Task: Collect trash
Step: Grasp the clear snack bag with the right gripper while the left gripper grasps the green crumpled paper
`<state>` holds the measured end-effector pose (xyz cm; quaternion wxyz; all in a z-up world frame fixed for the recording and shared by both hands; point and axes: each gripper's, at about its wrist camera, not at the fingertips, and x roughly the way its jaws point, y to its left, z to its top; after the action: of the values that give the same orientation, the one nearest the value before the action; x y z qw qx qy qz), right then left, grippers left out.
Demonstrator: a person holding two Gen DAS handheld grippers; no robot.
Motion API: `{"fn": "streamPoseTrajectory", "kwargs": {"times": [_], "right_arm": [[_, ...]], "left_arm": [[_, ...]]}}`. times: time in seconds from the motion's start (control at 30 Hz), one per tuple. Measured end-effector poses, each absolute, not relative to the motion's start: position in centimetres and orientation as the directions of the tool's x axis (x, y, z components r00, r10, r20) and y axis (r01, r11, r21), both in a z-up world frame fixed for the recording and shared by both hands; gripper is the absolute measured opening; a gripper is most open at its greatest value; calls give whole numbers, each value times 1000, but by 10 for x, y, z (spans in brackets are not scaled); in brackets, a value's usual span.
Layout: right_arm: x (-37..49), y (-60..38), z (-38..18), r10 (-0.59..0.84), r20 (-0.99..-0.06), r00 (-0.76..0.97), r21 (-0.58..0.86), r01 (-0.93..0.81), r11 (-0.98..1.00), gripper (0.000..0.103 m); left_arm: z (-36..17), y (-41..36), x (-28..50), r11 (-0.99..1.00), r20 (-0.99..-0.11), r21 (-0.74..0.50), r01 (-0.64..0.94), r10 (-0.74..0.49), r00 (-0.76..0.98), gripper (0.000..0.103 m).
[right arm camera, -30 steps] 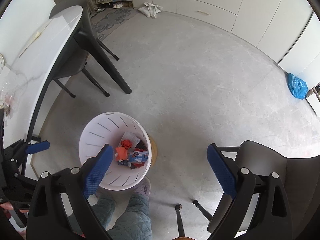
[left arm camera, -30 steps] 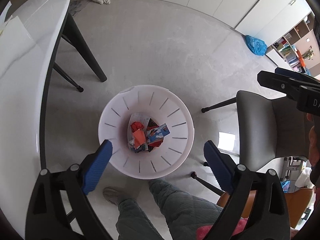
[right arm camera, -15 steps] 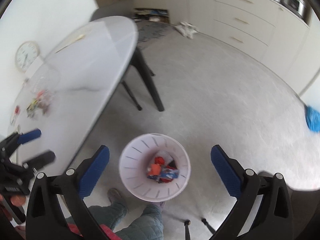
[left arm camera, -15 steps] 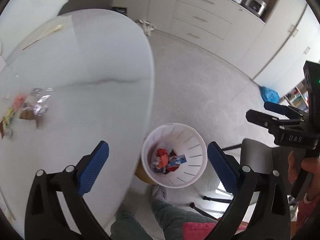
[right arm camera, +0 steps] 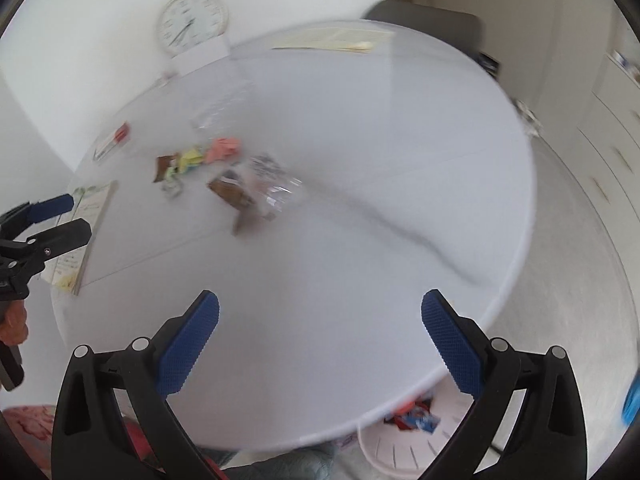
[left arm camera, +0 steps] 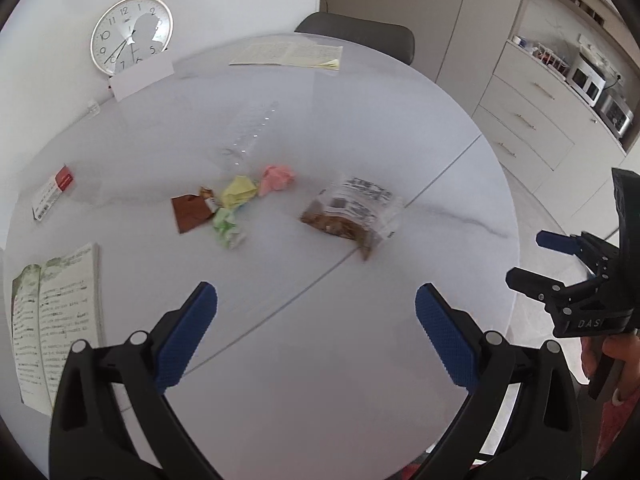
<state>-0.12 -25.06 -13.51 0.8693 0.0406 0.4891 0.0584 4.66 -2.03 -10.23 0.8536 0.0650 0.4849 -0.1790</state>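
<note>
Both grippers, left (left arm camera: 316, 312) and right (right arm camera: 320, 320), gape empty above the table (left arm camera: 360, 360), poised toward the wrappers (left arm camera: 236, 204); bin (right arm camera: 400, 450) waits below.

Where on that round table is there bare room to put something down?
The near part of the table, between the open book on the left and the right rim, is bare. So is the far right stretch beyond the clear snack bag. The middle is crowded: crumpled paper balls, a brown wrapper and the bag.
</note>
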Motion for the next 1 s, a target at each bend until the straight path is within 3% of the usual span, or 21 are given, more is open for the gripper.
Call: {"fn": "streamPoseTrajectory", "kwargs": {"times": [0.27, 0.47, 0.5, 0.57, 0.67, 0.77, 1.0], "right_arm": [[112, -170, -171, 143, -897, 418, -2, -327, 945, 101], [155, -153, -215, 61, -944, 325, -78, -397, 914, 99], [158, -153, -221, 53, -948, 313, -79, -397, 915, 96], [160, -156, -225, 81, -956, 280, -38, -393, 919, 78], [155, -165, -219, 95, -955, 280, -14, -363, 932, 61], [145, -180, -208, 136, -949, 285, 45, -305, 951, 48], [102, -222, -163, 243, -895, 374, 211, -125, 970, 47]], "left_arm": [[-126, 38, 96, 946, -863, -81, 313, -224, 452, 95], [-154, 56, 127, 974, -887, -116, 193, -189, 421, 95], [-159, 56, 132, 977, -890, -118, 179, -184, 416, 95], [-167, 54, 143, 979, -894, -125, 162, -182, 410, 95], [-176, 42, 154, 981, -896, -114, 156, -170, 410, 95], [-189, 27, 167, 983, -902, -87, 161, -147, 406, 92], [-222, 7, 191, 992, -928, -66, 108, -100, 360, 66]]}}
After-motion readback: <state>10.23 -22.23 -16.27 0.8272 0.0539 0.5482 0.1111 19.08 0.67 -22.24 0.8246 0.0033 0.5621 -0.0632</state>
